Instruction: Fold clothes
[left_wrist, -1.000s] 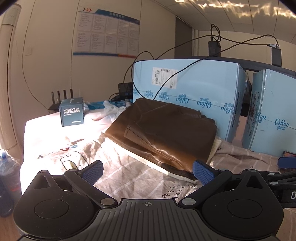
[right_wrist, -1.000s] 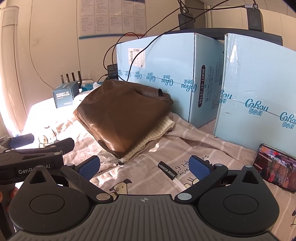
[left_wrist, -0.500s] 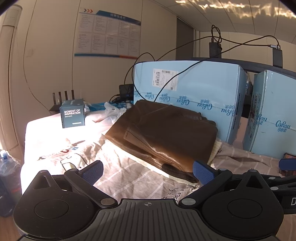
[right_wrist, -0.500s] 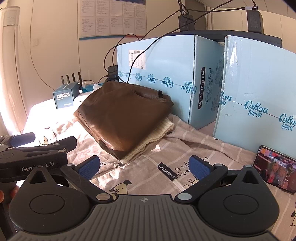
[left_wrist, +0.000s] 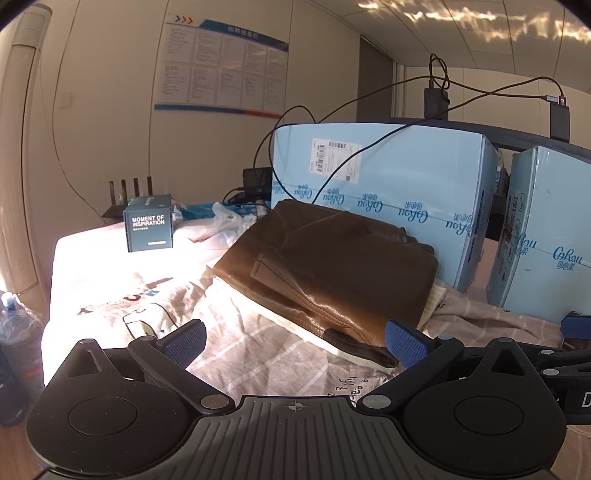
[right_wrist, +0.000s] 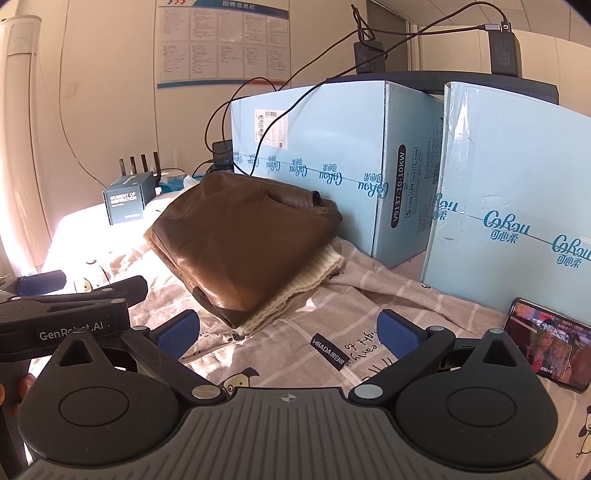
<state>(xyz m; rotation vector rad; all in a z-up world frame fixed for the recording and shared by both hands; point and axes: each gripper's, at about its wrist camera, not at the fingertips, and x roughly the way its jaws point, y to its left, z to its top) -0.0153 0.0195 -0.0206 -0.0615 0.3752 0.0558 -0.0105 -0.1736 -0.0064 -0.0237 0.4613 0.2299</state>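
Now both the left gripper (left_wrist: 294, 339) and right gripper (right_wrist: 288, 330) are hovering open and empty near the folded brown leather jacket (right_wrist: 243, 243), which looks heavy, stiff-ish and slick, best pinched at its near hem.

Brown leather jacket (left_wrist: 332, 266) over a cream knit (right_wrist: 295, 291), beige striped cartoon-print sheet (right_wrist: 369, 295), pale blue boxes (right_wrist: 332, 155).

**Around the bed: boxes, cables and a glowing screen**

Two pale blue cartons (right_wrist: 321, 155) (right_wrist: 517, 206) are standing side by side on the patterned bedsheet (right_wrist: 369, 295). Black cables (left_wrist: 332, 147) are trailing over the left carton. A phone (right_wrist: 546, 347) is lying near the right carton, showing a video. A small dark box (left_wrist: 149, 224) is sitting in sunlight before a router (left_wrist: 125, 195). A poster (left_wrist: 221, 70) is hanging on the wall.
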